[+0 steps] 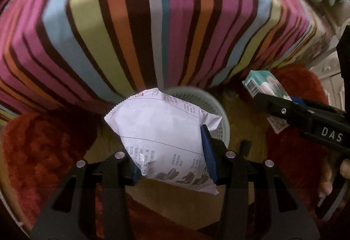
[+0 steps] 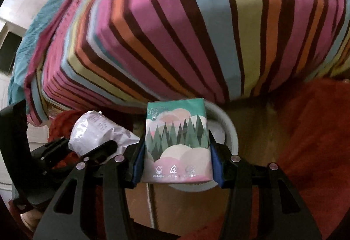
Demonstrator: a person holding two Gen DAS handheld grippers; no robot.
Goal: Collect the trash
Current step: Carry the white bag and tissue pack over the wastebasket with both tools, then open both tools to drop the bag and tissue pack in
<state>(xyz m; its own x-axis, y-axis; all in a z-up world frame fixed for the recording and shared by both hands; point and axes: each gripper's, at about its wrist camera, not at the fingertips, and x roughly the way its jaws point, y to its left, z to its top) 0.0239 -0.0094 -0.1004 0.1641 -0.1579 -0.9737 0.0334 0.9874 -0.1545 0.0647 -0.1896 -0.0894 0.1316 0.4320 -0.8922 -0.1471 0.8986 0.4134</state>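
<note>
My left gripper (image 1: pixel 172 152) is shut on a white plastic snack bag (image 1: pixel 161 130) with grey print, held above a pale green slatted bin (image 1: pixel 221 117) on the floor. The bag also shows in the right wrist view (image 2: pixel 96 133). My right gripper (image 2: pixel 177 152) is shut on a small tissue pack (image 2: pixel 178 141) with a green forest picture, held over the bin's rim (image 2: pixel 231 128). In the left wrist view the right gripper (image 1: pixel 271 95) shows at the right with the pack (image 1: pixel 264 84) in it.
A bed with a striped multicoloured sheet (image 1: pixel 135 25) rises just behind the bin. A red shaggy rug (image 1: pixel 43 152) lies on both sides over a tan floor (image 1: pixel 179 202). White furniture (image 2: pixel 19 10) stands at the far left of the right wrist view.
</note>
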